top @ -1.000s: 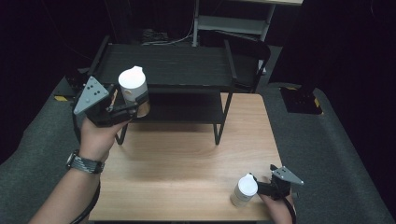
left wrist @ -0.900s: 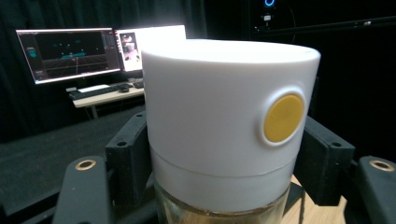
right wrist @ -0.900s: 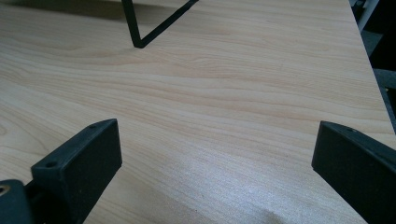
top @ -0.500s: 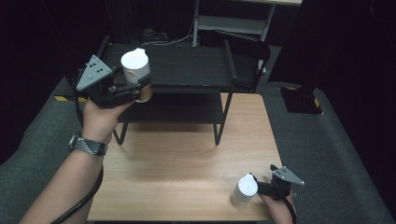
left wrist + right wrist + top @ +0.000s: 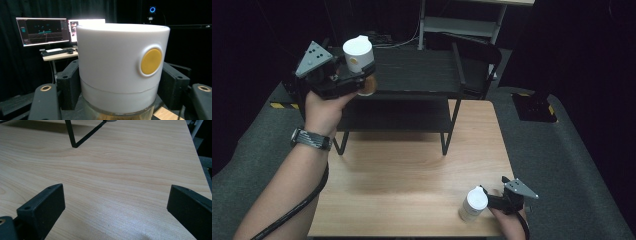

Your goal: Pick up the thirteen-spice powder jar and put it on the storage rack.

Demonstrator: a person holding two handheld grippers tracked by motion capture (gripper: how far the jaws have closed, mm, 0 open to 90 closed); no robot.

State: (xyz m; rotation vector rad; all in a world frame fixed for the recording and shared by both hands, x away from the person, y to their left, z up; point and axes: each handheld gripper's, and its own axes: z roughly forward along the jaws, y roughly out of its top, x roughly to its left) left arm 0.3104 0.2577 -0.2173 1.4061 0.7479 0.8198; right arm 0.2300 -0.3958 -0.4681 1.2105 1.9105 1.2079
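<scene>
My left gripper (image 5: 360, 76) is shut on a glass jar with a white lid (image 5: 358, 52) and holds it upright in the air over the left end of the black rack's top shelf (image 5: 422, 70). In the left gripper view the black jaws clamp the jar (image 5: 117, 67) just under the lid, which bears a yellow dot; brownish contents show at the bottom. A second white-lidded jar (image 5: 474, 203) stands on the wooden table (image 5: 412, 170) near its front right corner. My right gripper (image 5: 494, 199) rests right beside it. Its jaws stand wide open (image 5: 112, 202) over bare wood.
The black two-tier wire rack stands on the far half of the table, one leg (image 5: 72, 135) ahead of my right gripper. A dark chair (image 5: 477, 55) and a grey shelf unit (image 5: 462, 22) stand behind. Monitors and a keyboard on a desk (image 5: 57, 53) lie beyond the table.
My left hand has lifted the jar and carried it farther back, from the rack's front edge to above its top shelf. The right gripper and its jar have stayed put.
</scene>
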